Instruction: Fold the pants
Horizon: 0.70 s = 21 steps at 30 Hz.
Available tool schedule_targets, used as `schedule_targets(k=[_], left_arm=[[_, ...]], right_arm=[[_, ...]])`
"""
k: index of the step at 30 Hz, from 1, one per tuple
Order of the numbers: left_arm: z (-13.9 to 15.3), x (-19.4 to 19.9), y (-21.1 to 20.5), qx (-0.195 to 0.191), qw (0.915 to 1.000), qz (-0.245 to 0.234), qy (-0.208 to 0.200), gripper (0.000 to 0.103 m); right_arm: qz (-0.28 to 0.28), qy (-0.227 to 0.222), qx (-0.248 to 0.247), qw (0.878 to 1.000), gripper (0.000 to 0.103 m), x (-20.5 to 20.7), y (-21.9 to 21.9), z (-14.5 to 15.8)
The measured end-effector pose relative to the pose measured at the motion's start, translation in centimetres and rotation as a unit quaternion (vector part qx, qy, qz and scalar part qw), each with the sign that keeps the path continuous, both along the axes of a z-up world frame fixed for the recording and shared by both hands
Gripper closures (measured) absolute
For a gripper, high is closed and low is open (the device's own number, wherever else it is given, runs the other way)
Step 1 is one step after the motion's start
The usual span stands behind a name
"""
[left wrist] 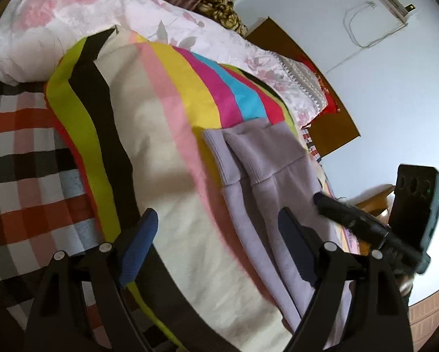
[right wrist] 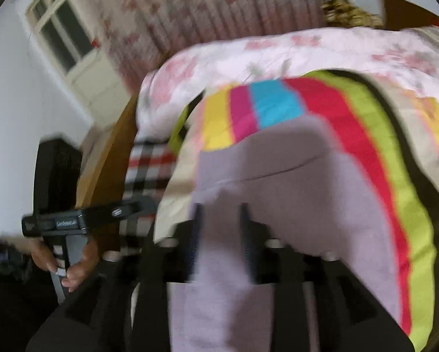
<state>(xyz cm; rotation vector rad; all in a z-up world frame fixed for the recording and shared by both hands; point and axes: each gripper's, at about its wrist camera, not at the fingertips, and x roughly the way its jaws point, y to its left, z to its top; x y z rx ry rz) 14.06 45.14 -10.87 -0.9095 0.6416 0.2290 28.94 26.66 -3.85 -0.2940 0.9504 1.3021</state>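
Meanwhile, hovering wide open and empty over the striped, multicoloured cotton bedspread (left wrist: pixel 190 111): left gripper (left wrist: pixel 216 252), blue ribbed pads apart, one beside the soft lilac fleece pants (left wrist: pixel 266 176) with ribbed cuffs, lying flat on the bed. Standing partly open above the same pants: right gripper (right wrist: pixel 220 243); blurred, impossible telling whether gripping or touching the cloth between its fingers.

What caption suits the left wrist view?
Open left gripper above lilac pants lying on a striped blanket.
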Motion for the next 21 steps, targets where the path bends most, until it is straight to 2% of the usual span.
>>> schedule_targets(k=[1, 2, 6, 8, 10, 14, 17, 18, 19, 21], left_arm=[[0.2, -0.1, 0.1, -0.004, 0.9999, -0.005, -0.009, 0.021], [0.3, 0.0, 0.0, -0.007, 0.9998, -0.010, -0.015, 0.021], [1.2, 2.5, -1.2, 0.007, 0.9982, -0.052, -0.028, 0.034], [1.5, 3.6, -2.1, 0.016, 0.9971, -0.066, -0.033, 0.038], [1.4, 5.3, -2.9, 0.025, 0.9962, -0.079, -0.028, 0.046], [0.0, 8.0, -3.9, 0.032, 0.9951, -0.093, 0.015, 0.050], [-0.8, 8.3, -3.6, 0.020, 0.9963, -0.083, 0.012, 0.051], [-0.8, 8.3, -3.5, 0.021, 0.9966, -0.079, 0.009, 0.060], [-0.8, 8.3, -3.3, 0.020, 0.9967, -0.078, 0.008, 0.077], [-0.8, 8.1, -3.1, 0.015, 0.9968, -0.079, 0.003, 0.085]], right_arm=[[-0.013, 0.001, 0.011, 1.000, 0.048, 0.5, -0.8, 0.3], [-0.026, 0.000, 0.023, 0.999, 0.046, 1.0, -1.7, 0.7], [-0.053, -0.048, 0.004, 0.997, 0.047, 2.0, -4.4, 1.1], [-0.071, -0.059, -0.010, 0.996, 0.047, 2.4, -5.4, 0.3], [-0.093, -0.064, -0.024, 0.993, 0.047, 3.3, -6.3, -0.7], [-0.121, -0.065, -0.035, 0.990, 0.047, 5.1, -7.7, -2.5], [-0.124, -0.060, -0.039, 0.990, 0.051, 5.8, -7.7, -3.5], [-0.120, -0.054, -0.039, 0.990, 0.053, 6.0, -7.6, -3.7], [-0.117, -0.051, -0.039, 0.991, 0.055, 6.1, -7.5, -3.9], [-0.114, -0.046, -0.035, 0.992, 0.055, 6.3, -7.1, -3.8]])
